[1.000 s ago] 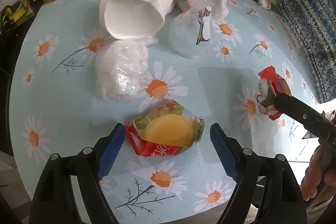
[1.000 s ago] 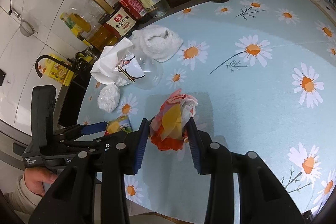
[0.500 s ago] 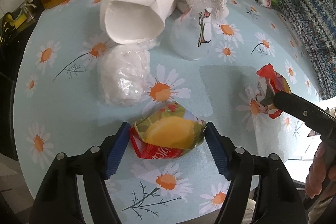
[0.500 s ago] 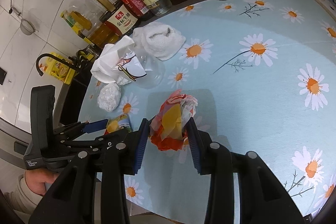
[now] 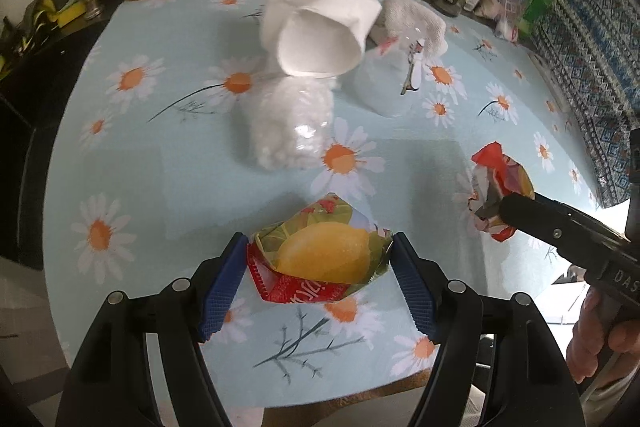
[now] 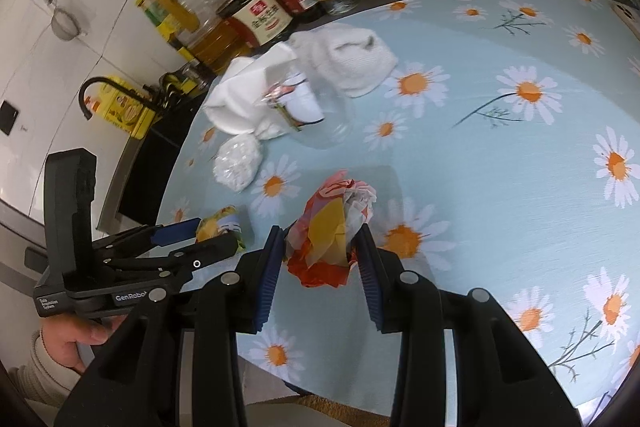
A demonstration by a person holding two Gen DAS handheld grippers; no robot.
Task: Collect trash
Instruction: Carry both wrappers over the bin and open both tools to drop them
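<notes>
Daisy-print tablecloth [image 5: 168,187] carries the litter: the left gripper [image 5: 318,269] is clamped on the lemon wrapper [image 5: 320,259] between its fingers, the right gripper [image 6: 320,251] pinches the red crumpled wrapper [image 6: 328,231], so lifting both away seems next.

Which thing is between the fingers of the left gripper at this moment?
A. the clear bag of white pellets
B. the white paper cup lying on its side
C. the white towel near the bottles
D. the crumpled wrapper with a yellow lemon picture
D: in the left wrist view, both blue pads of the left gripper press the sides of the lemon wrapper.
</notes>
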